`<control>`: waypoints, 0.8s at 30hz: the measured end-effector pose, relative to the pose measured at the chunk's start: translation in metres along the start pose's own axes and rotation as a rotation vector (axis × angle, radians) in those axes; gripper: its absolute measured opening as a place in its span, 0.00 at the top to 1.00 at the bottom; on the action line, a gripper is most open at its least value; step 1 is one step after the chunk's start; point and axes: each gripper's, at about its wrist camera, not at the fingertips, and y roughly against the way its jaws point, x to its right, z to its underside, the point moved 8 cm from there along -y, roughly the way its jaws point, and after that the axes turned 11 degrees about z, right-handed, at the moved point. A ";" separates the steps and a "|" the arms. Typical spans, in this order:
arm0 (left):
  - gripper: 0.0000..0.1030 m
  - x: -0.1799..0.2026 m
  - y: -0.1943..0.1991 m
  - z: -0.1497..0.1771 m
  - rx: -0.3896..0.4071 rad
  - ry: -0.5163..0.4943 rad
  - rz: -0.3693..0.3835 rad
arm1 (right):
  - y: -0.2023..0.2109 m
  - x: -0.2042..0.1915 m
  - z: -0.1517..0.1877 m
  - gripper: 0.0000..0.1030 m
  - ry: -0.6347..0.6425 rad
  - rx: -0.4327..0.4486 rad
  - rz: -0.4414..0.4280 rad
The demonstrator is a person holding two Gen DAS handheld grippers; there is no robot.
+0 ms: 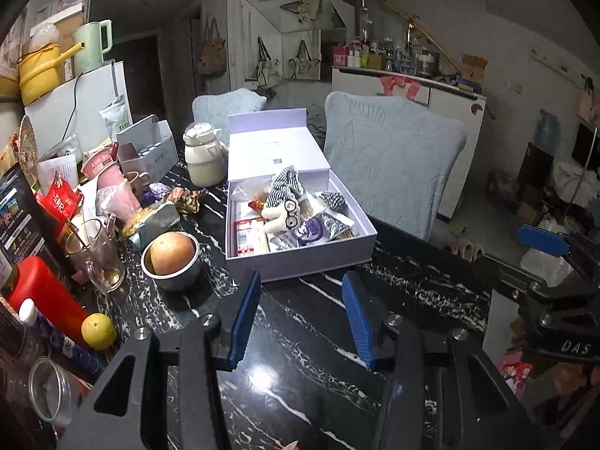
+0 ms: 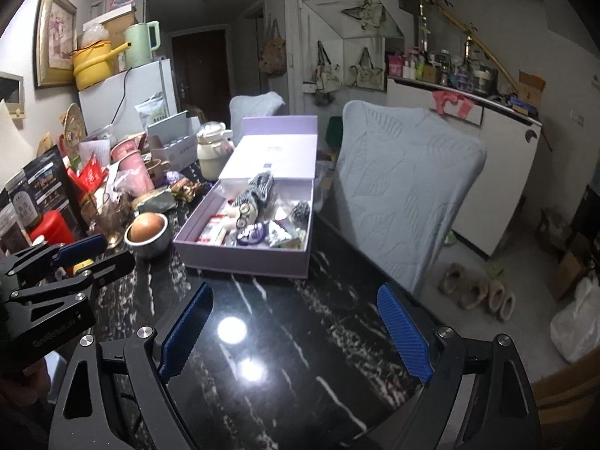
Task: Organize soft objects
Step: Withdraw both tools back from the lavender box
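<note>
— Grippers first: left gripper (image 1: 302, 315) hovering over bare black marble table (image 1: 300, 356), blue pads (image 1: 243, 318) standing narrowly apart, gripping nothing.

— And right gripper (image 2: 296, 332)?

— Hanging over the same tabletop, pads spread wide, likewise holding nothing. Showing too at the right edge of the left view, one blue pad pointing left.

— Moving outward, then?

— Sitting just beyond both grippers, lavender box (image 1: 300, 258), lid (image 1: 275, 146) standing open at the far end. Lying inside: plush doll (image 1: 283, 210) with round glasses and a checked black-and-white hat, resting among packets; dark checked pouch (image 1: 332, 199) lying just right of it; purple-and-white wrapper (image 1: 309, 230) lying nearer, touching the doll's front.

— Left of the box?

— Standing near: steel bowl (image 1: 174, 270) holding a large round fruit (image 1: 170, 253). Crowding farther left: glass mug (image 1: 101, 255), red container (image 1: 41, 292), yellow fruit (image 1: 98, 330). Standing at the box's far left corner, cream teapot (image 1: 204, 157).

— Right side?

— Standing close against the table's right edge, chair in a pale blue cover (image 1: 390, 157). Lying on the floor beyond, fuzzy slippers (image 2: 476, 294).
</note>
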 end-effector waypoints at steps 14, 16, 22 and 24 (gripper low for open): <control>0.56 0.011 0.001 0.001 0.008 -0.025 0.010 | 0.000 -0.001 0.020 0.12 -0.008 -0.024 0.022; 0.56 0.012 0.001 0.001 0.007 -0.025 0.016 | 0.001 -0.001 0.020 0.12 -0.012 -0.023 0.023; 0.56 0.015 0.002 0.002 0.002 -0.027 0.024 | 0.003 0.000 0.019 0.12 -0.017 -0.019 0.032; 0.56 0.016 0.002 0.003 0.001 -0.027 0.027 | 0.003 0.000 0.018 0.12 -0.019 -0.019 0.033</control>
